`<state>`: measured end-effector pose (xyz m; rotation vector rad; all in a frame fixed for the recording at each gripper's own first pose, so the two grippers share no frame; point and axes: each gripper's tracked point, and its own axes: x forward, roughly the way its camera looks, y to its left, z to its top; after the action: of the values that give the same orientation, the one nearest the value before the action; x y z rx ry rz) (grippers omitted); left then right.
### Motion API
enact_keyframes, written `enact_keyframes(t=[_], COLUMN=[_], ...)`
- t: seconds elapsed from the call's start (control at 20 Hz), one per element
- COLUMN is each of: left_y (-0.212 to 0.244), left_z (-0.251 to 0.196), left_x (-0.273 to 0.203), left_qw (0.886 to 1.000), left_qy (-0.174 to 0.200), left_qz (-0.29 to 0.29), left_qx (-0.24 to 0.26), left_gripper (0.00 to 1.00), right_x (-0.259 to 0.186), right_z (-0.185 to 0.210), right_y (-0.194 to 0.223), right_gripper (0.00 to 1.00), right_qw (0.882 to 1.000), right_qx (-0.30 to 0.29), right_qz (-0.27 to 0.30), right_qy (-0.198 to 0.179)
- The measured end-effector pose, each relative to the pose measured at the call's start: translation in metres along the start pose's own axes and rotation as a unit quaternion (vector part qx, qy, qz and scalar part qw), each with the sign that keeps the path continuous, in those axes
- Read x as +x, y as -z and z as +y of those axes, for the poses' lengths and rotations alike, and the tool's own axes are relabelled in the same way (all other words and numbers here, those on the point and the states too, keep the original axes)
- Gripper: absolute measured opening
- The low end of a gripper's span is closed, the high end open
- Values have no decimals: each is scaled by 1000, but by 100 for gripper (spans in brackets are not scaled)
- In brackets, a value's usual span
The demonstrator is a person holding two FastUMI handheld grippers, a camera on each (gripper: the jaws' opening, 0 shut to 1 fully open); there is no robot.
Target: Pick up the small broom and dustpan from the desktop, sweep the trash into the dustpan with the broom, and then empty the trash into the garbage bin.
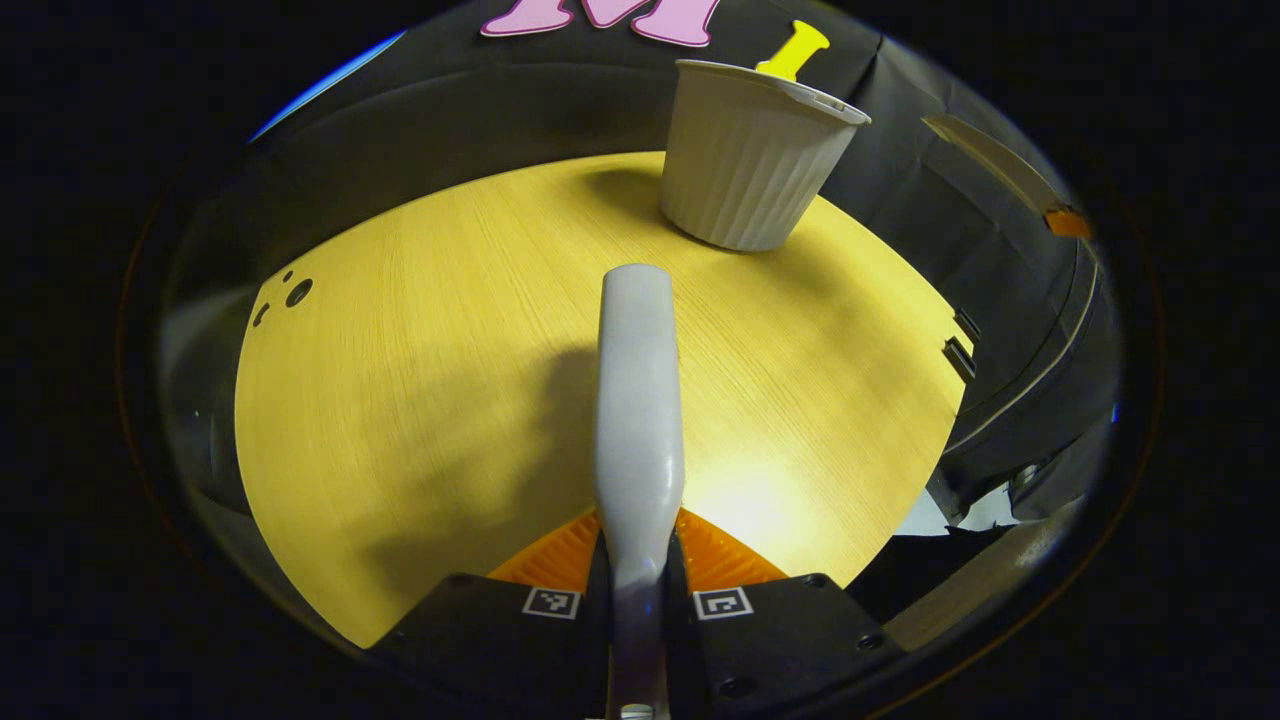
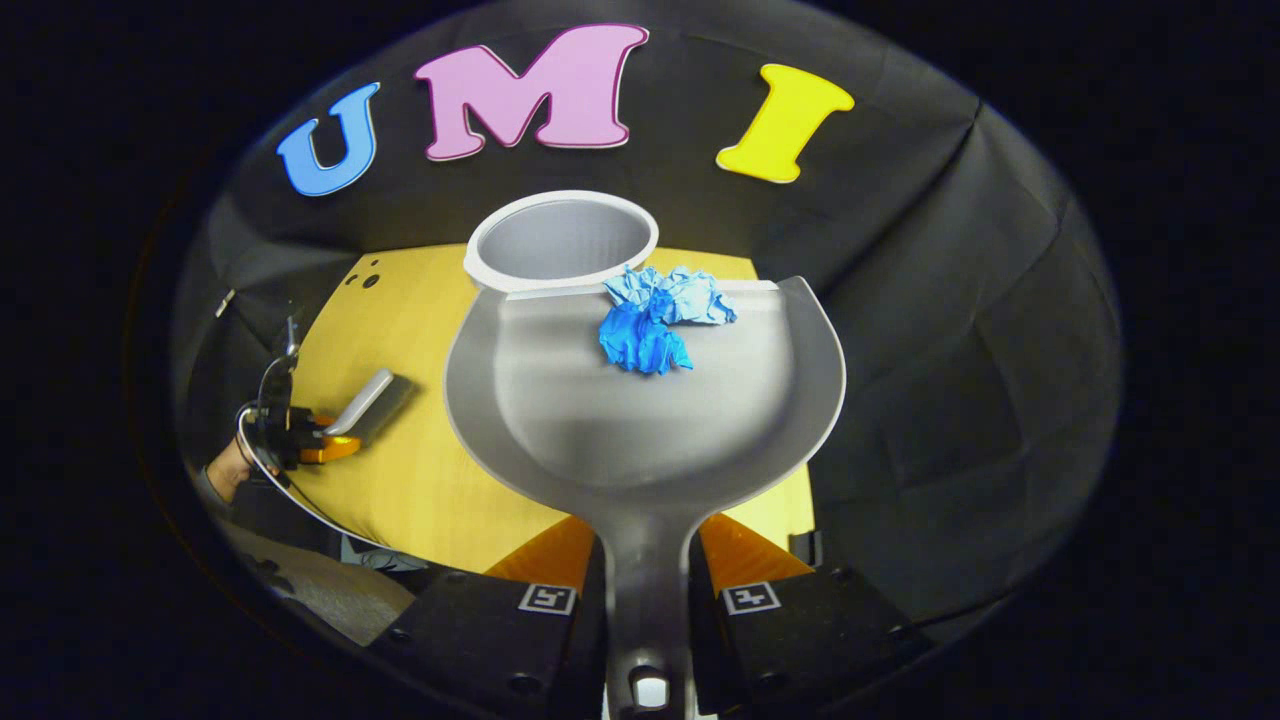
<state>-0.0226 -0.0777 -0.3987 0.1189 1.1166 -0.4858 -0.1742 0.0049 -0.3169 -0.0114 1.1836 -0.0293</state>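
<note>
In the right gripper view my right gripper [image 2: 647, 560] is shut on the handle of the grey dustpan [image 2: 600, 420], held up in the air. Crumpled blue paper trash [image 2: 655, 318] lies near the pan's front lip, which reaches the rim of the white ribbed garbage bin [image 2: 560, 240]. In the left gripper view my left gripper [image 1: 640, 560] is shut on the small broom's grey handle [image 1: 638, 400], which points toward the garbage bin [image 1: 745, 165] at the table's far side. The left gripper [image 2: 300, 440] with the broom [image 2: 368, 402] also shows at the table's left, a hand behind it.
The yellow wooden table [image 1: 420, 380] has small holes [image 1: 297, 292] near its far left corner. Black cloth walls surround the table. A gap with black brackets [image 1: 960, 350] runs past the table's right edge.
</note>
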Motion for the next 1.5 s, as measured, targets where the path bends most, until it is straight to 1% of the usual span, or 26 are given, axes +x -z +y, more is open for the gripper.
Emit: enact_keyframes(t=[0.1,0.15,0.2,0.35,0.5,0.55,0.6,0.65,0.7,0.8,0.95,1.15,1.2,1.4,1.5], left_y=[7,11,13,17,18,18,18,19,18,20,21,18,17,19,20], left_z=[8,10,12,19,24,25,26,28,29,31,34,35,36,36,35], left_x=[-2,-2,-3,-5,-2,-1,0,1,2,4,7,11,12,13,14], left_qw=[1000,1000,1000,1000,1000,1000,1000,999,999,999,999,999,999,999,999], left_qy=[-10,-9,-8,-9,-8,-7,-7,-7,-7,-8,-8,-10,-9,-8,-6], left_qz=[5,6,6,2,2,1,1,0,0,4,9,14,14,22,23], left_qx=[2,0,-4,-11,-20,-25,-29,-34,-38,-47,-49,-44,-43,-42,-45], left_gripper=[27,27,27,27,27,29,24,27,27,27,27,27,27,27,27], right_x=[3,3,-5,-7,-9,-9,-11,-12,-12,-15,-25,-29,-28,-22,-22], right_z=[1,1,-4,-6,-9,-13,-15,-17,-21,-30,-48,-59,-59,-54,-52], right_y=[3,2,-1,1,-4,-5,-6,-7,-8,-8,-17,-22,-25,-28,-34], right_gripper=[38,38,39,38,38,39,39,38,38,38,38,38,38,38,38], right_qw=[1000,1000,1000,998,996,995,993,992,990,984,967,943,941,938,940], right_qx=[-5,-10,-17,-47,-72,-82,-93,-103,-113,-146,-213,-281,-289,-297,-295], right_qz=[-5,-6,-5,9,34,46,55,63,70,87,118,155,157,157,145], right_qy=[7,8,14,33,37,42,45,46,48,59,78,82,82,82,88])
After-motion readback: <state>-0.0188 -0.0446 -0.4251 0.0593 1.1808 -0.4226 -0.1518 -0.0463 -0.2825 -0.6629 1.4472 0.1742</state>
